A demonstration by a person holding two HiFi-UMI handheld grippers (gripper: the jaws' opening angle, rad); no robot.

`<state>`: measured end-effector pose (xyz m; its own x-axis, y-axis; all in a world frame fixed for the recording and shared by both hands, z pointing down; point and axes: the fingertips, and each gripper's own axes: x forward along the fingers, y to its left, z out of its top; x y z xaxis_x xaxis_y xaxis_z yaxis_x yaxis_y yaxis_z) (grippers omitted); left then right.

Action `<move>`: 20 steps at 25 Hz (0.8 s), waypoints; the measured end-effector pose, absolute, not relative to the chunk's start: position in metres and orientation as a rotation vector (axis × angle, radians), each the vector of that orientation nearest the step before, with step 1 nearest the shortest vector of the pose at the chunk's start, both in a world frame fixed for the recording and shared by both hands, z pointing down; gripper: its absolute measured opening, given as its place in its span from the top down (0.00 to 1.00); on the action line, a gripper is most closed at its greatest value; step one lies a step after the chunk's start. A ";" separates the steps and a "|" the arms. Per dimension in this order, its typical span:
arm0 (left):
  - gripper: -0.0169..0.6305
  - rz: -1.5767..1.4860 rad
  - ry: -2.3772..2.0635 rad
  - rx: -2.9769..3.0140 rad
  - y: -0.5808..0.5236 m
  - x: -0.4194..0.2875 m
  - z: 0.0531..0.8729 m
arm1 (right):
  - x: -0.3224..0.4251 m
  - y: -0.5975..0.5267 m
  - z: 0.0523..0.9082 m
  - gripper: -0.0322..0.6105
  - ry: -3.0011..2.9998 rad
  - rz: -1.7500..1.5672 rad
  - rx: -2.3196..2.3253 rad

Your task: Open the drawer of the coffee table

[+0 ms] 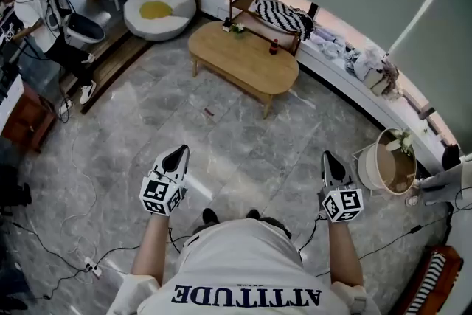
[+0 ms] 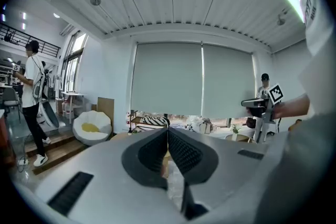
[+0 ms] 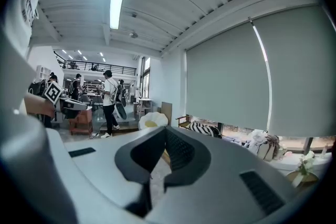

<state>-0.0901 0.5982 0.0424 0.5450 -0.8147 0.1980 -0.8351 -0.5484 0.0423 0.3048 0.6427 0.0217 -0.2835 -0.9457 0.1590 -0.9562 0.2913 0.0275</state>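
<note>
Oval light-wood coffee table (image 1: 243, 59) stands far ahead, centre, well apart from the left gripper (image 1: 178, 153) and right gripper (image 1: 329, 158), both clenched empty; drawer seemingly untouched, approach and pull remain

- We take the oval light-wood coffee table (image 1: 243, 59) as our landmark; it stands on the grey marbled tile floor (image 1: 147, 129).
- On the table, a small dark red bottle (image 1: 273, 47) stands near the far edge, and a small green potted plant (image 1: 236, 28) stands at the far left end.
- Just behind the table lies a black-and-white striped cushion (image 1: 280, 15).
- Behind the table and to its left sits a white round beanbag seat with a yellow centre (image 1: 158, 7).
- Far left of the table stands a person in a white shirt (image 1: 33, 4).
- Right of the table and nearer to us stands a round pale basket (image 1: 380, 166).
- Before the table, well apart from it, the left gripper (image 1: 181, 151) and the right gripper (image 1: 330, 156) are side by side.
</note>
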 end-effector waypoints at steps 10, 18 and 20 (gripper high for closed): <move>0.94 0.241 -1.422 2.641 0.601 -0.072 0.045 | 0.308 0.645 0.026 0.92 -2.442 0.114 1.739; 0.94 0.239 -1.457 2.618 0.611 -0.051 0.048 | 0.322 0.649 0.033 0.92 -2.487 0.120 1.685; 0.94 0.240 -1.469 2.604 0.614 -0.043 0.049 | 0.330 0.648 0.032 0.92 -2.497 0.120 1.675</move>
